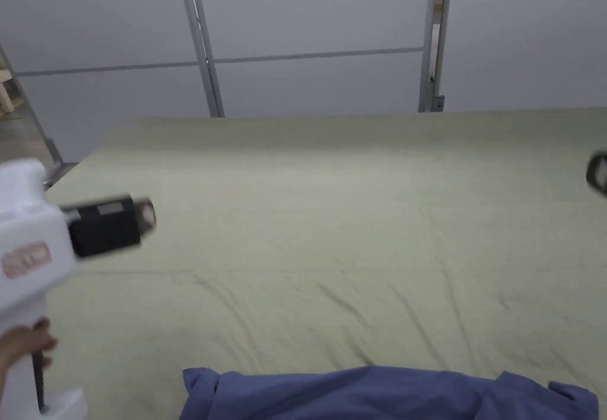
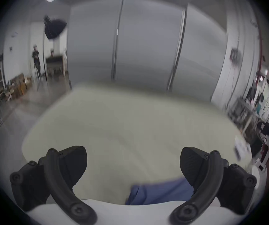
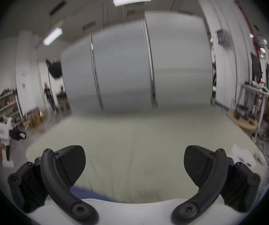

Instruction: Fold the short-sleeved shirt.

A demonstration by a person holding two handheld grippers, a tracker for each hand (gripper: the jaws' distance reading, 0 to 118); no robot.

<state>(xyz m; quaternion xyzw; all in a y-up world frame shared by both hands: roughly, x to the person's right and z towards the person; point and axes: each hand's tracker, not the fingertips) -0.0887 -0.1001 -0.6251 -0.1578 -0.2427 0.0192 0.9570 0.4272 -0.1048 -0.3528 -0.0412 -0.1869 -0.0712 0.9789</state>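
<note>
In the head view the blue short-sleeved shirt (image 1: 385, 394) lay bunched at the near edge of the pale green desk (image 1: 355, 201), while the left gripper (image 1: 145, 216), held up at the left by a hand (image 1: 24, 344), was well apart from it, and the right gripper (image 1: 597, 173) barely showed at the right edge. In the left gripper view its fingers (image 2: 72, 163) stood wide apart and empty above the desk, with the shirt low between them towards the right finger. In the right gripper view the fingers (image 3: 195, 163) were likewise spread wide with nothing between them, a sliver of the shirt beside the left finger.
</note>
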